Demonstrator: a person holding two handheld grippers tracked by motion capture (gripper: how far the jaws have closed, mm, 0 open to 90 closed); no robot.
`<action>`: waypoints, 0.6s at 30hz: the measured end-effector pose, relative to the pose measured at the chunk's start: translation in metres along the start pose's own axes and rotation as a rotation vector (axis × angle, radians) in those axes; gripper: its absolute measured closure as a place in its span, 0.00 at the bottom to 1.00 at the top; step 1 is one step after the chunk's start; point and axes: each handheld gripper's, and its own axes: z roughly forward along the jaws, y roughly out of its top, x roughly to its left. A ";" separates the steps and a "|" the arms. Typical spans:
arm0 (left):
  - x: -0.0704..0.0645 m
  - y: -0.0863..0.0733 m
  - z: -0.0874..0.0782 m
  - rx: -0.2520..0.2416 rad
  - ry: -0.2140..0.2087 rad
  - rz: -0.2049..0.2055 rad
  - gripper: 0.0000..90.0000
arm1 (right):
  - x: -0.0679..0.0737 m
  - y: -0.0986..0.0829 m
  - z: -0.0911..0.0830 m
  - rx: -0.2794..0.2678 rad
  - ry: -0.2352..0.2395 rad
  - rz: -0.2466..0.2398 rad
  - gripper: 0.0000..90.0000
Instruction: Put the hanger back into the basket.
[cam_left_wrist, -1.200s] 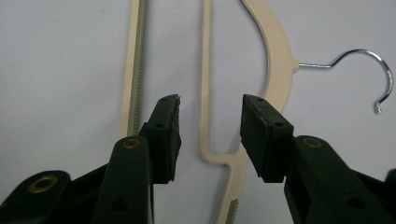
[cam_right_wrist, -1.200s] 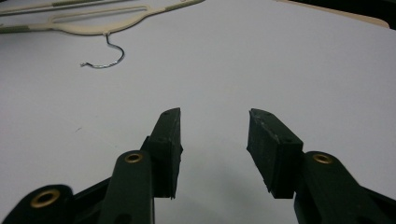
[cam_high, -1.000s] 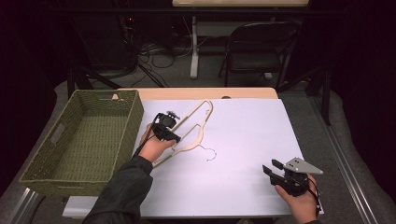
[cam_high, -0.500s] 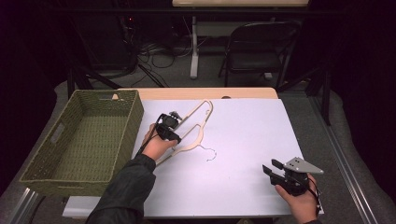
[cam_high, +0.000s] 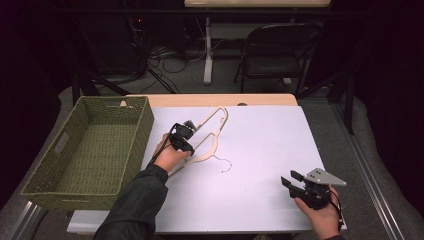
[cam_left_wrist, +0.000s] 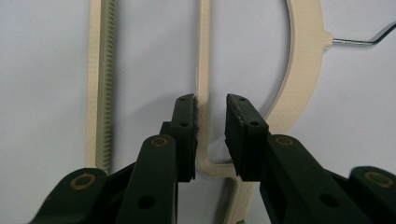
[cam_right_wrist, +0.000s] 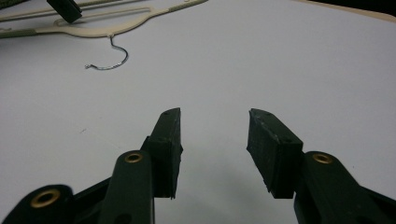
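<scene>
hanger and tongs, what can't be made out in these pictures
- Hanger, high view: its lower arm is hidden under the left tongs and the hand.
- Hanger, left gripper view: both ends cut off by the frame; hook cut off at the right edge.
- Left tongs: whether the pads already pinch the thin bar can't be told.

hanger (cam_left_wrist: 204, 70) ends cut off by edges

woven basket (cam_high: 100, 150), folding chair (cam_high: 272, 55), white table (cam_high: 270, 135)
</scene>
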 end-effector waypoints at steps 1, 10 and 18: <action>0.000 0.000 0.001 0.003 0.004 0.006 0.82 | 0.000 0.000 0.000 0.000 0.001 0.000 0.61; 0.002 0.002 0.004 0.040 0.021 0.016 0.85 | 0.000 0.000 0.000 0.000 0.005 0.001 0.60; 0.001 0.002 0.003 0.058 0.035 0.036 0.93 | -0.001 0.000 0.000 0.001 0.005 -0.002 0.60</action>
